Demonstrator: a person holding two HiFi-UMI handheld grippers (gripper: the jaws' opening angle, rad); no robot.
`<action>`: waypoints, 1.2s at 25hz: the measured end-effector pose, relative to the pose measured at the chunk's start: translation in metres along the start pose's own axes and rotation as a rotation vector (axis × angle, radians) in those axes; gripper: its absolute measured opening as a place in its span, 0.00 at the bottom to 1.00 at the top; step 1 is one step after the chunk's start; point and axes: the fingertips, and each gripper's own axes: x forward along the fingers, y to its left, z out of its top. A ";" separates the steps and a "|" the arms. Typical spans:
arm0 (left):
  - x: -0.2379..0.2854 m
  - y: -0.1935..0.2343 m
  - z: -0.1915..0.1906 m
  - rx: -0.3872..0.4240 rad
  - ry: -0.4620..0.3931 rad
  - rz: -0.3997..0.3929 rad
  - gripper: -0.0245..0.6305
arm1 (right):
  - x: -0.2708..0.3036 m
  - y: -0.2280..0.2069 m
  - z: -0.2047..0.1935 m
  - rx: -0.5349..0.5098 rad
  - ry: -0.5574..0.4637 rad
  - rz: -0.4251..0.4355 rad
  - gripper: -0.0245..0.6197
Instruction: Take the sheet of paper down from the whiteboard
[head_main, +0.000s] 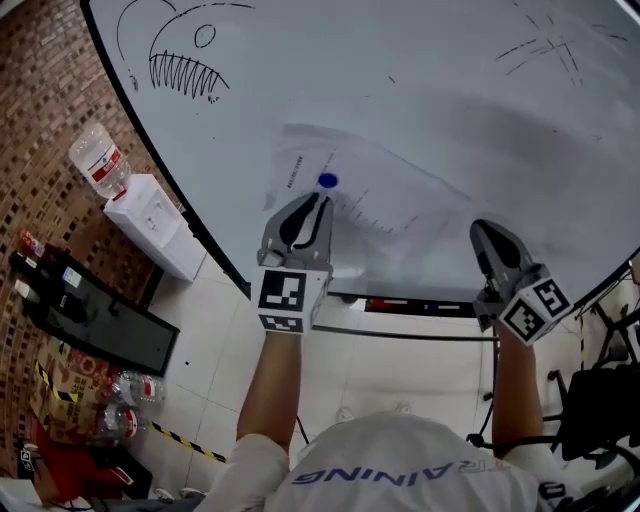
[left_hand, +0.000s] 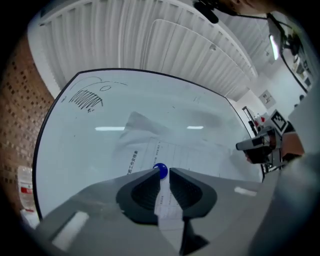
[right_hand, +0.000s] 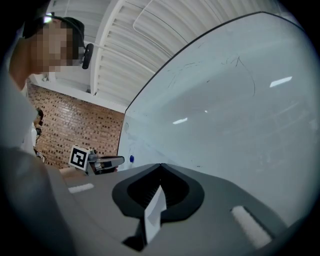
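Note:
A printed sheet of paper hangs on the whiteboard, pinned by a round blue magnet. My left gripper points at the board just below the magnet. In the left gripper view the paper fills the middle, and the magnet sits right at the narrow gap of the left gripper, whose jaws stand slightly open and do not press on it. My right gripper is shut, off to the right near the board's lower edge. Ahead of the right gripper is only bare board.
A toothed doodle is drawn at the board's upper left. A marker ledge runs under the board. Left of it stand a water dispenser with a bottle, a brick wall and a dark bench. A black chair is at right.

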 end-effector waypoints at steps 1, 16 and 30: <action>0.004 0.000 0.002 0.042 0.009 0.009 0.16 | 0.001 0.000 0.001 0.001 -0.006 0.008 0.05; 0.031 0.006 -0.004 0.230 0.111 0.136 0.24 | 0.002 -0.014 -0.009 0.053 -0.025 0.041 0.05; 0.030 0.007 -0.006 0.138 0.101 0.110 0.24 | 0.017 -0.007 -0.019 -0.045 0.043 0.043 0.18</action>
